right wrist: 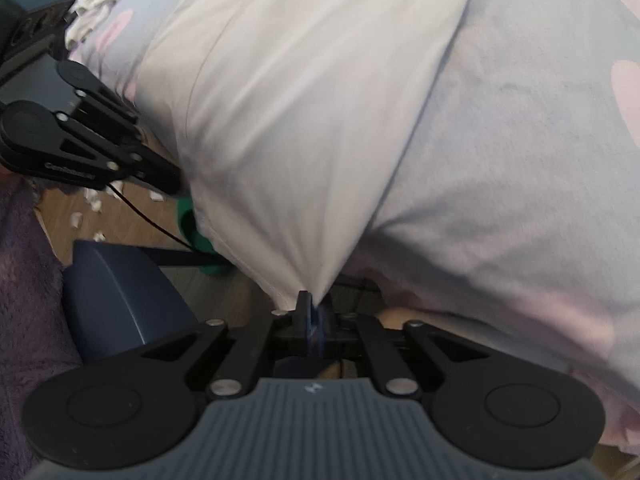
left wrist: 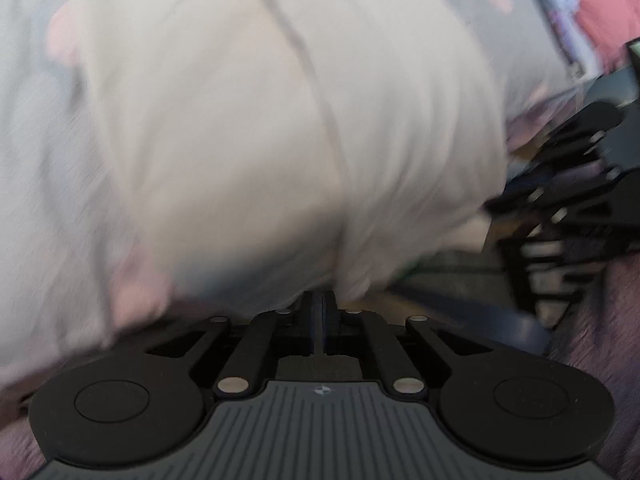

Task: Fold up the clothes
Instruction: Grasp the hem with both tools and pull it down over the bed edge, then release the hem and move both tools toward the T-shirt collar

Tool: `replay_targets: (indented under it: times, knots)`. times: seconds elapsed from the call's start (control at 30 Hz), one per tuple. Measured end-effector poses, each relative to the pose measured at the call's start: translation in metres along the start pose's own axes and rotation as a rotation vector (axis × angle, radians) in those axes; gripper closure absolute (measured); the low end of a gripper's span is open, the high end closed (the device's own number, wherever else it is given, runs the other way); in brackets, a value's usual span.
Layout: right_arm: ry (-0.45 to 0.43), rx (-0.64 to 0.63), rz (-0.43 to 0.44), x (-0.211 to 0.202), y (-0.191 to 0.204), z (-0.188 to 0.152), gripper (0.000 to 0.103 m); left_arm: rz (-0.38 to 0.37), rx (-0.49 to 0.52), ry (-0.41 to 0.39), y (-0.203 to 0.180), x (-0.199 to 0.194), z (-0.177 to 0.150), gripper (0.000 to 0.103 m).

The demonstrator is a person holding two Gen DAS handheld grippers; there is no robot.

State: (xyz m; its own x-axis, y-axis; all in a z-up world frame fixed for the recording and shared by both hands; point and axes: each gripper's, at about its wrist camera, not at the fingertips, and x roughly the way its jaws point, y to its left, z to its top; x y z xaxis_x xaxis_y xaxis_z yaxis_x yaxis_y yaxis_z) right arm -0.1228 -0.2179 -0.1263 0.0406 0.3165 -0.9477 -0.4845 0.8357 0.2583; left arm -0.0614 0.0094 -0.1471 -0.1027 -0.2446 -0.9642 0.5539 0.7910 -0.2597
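Here both the left gripper [left wrist: 319, 300] and right gripper [right wrist: 311, 304] pinch the white garment [right wrist: 280, 120].

Your left wrist view is motion-blurred, so the white garment [left wrist: 260, 140] runs off its top edge and hides the left tool's [left wrist: 319, 300] tips.

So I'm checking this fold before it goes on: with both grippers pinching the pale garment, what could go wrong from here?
1. The right gripper seems to hold only a thin corner of the pale garment; it may slip out.
2. The left gripper also grips at the edge, so uneven pulling could skew the fold.
3. The patterned bedsheet lies right under; a jaw might snag it.
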Motion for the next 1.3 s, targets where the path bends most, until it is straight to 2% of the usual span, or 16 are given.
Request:
replay_targets:
  times: [0.07, 0.1, 0.2, 0.3, 0.43, 0.57, 0.63, 0.8, 0.87, 0.93, 1.0, 1.07, 1.17, 1.3]
  knots:
    - [-0.004, -0.02, -0.06, -0.006, 0.005, -0.001, 0.081, -0.024, -0.021, -0.027, 0.005, -0.014, -0.002, 0.102]
    - [-0.015, -0.024, -0.08, -0.011, 0.007, -0.001, 0.069, -0.041, -0.031, -0.055, 0.007, -0.023, -0.001, 0.101]
    - [-0.084, -0.016, -0.097, -0.032, 0.009, 0.002, 0.066, -0.077, -0.037, -0.148, 0.012, -0.052, 0.006, 0.093]
    - [-0.166, -0.024, -0.123, -0.052, 0.014, 0.006, 0.052, -0.089, -0.025, -0.252, 0.017, -0.08, 0.019, 0.087]
    - [-0.277, -0.048, -0.174, -0.069, 0.018, 0.016, 0.043, -0.028, 0.029, -0.382, 0.024, -0.113, 0.039, 0.085]
    - [-0.311, -0.027, -0.2, -0.077, 0.011, 0.029, 0.039, 0.046, 0.099, -0.459, 0.027, -0.131, 0.063, 0.079]
    - [-0.316, -0.022, -0.23, -0.077, 0.007, 0.036, 0.027, 0.083, 0.148, -0.491, 0.025, -0.133, 0.072, 0.079]
    - [-0.329, -0.01, -0.284, -0.082, -0.009, 0.059, 0.025, 0.131, 0.243, -0.504, 0.026, -0.128, 0.094, 0.076]
    - [-0.347, -0.013, -0.314, -0.086, -0.018, 0.07, 0.02, 0.157, 0.285, -0.503, 0.026, -0.125, 0.103, 0.076]
    - [-0.377, -0.028, -0.338, -0.092, -0.027, 0.084, 0.019, 0.196, 0.334, -0.512, 0.024, -0.122, 0.115, 0.074]
    - [-0.424, -0.052, -0.322, -0.1, -0.036, 0.1, 0.019, 0.236, 0.39, -0.541, 0.024, -0.122, 0.124, 0.061]
    - [-0.469, -0.089, -0.284, -0.111, -0.046, 0.117, 0.019, 0.275, 0.445, -0.58, 0.024, -0.121, 0.133, 0.054]
    - [-0.508, -0.121, -0.282, -0.121, -0.059, 0.146, 0.018, 0.337, 0.516, -0.609, 0.029, -0.115, 0.149, 0.052]
    - [-0.521, -0.085, -0.314, -0.116, -0.082, 0.185, 0.016, 0.412, 0.611, -0.629, 0.028, -0.099, 0.17, 0.051]
